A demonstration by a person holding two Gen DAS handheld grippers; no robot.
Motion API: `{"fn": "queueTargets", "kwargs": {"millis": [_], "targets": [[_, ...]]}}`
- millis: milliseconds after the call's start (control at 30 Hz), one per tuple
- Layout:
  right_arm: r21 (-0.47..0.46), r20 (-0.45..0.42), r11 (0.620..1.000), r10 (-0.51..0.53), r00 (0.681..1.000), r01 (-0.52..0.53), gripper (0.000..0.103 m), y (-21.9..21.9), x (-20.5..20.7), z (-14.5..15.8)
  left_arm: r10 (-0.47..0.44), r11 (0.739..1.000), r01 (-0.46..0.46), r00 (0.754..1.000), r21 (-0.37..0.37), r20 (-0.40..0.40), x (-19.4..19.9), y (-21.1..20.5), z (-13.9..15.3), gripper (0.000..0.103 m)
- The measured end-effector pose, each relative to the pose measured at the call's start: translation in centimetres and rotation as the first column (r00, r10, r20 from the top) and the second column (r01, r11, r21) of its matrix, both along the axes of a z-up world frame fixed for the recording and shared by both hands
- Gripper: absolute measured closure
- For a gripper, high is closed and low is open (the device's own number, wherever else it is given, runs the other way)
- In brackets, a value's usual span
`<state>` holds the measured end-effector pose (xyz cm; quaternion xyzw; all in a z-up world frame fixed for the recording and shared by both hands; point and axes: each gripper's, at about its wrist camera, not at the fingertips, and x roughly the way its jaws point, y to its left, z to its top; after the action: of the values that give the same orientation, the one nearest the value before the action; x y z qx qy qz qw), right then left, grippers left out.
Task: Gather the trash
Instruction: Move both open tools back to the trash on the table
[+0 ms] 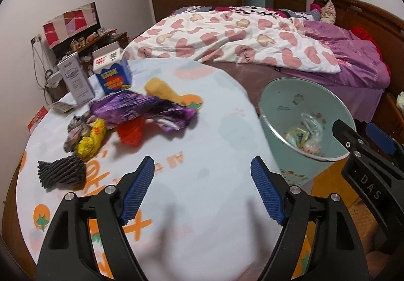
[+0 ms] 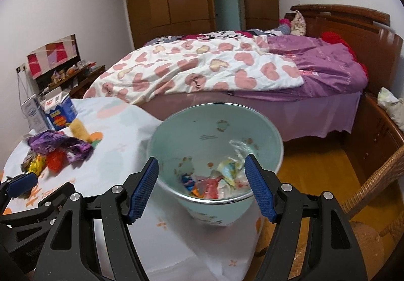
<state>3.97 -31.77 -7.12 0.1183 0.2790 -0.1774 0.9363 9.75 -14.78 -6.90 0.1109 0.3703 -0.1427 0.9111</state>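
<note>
Purple wrapper, two cartons, one bin.

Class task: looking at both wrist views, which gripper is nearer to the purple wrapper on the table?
Left. The left gripper hovers over the tablecloth just short of the purple wrapper; the right gripper hangs over the bin, off the table's edge.

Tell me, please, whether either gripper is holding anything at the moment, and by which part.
Nothing is held: the left gripper and right gripper both show open, empty fingers.
</note>
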Motion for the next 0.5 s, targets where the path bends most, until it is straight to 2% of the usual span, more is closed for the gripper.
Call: {"fn": "queueTargets", "kwargs": {"millis": [500], "targets": [[-0.011,-0.028,0.994,0.111,0.993,-0.111,0.033,6.3,2.0,0.0,0.107,0.994,-0.108,0.993,-0.019,-0.043,1.1,7.6,-1.1,0.025]]}}
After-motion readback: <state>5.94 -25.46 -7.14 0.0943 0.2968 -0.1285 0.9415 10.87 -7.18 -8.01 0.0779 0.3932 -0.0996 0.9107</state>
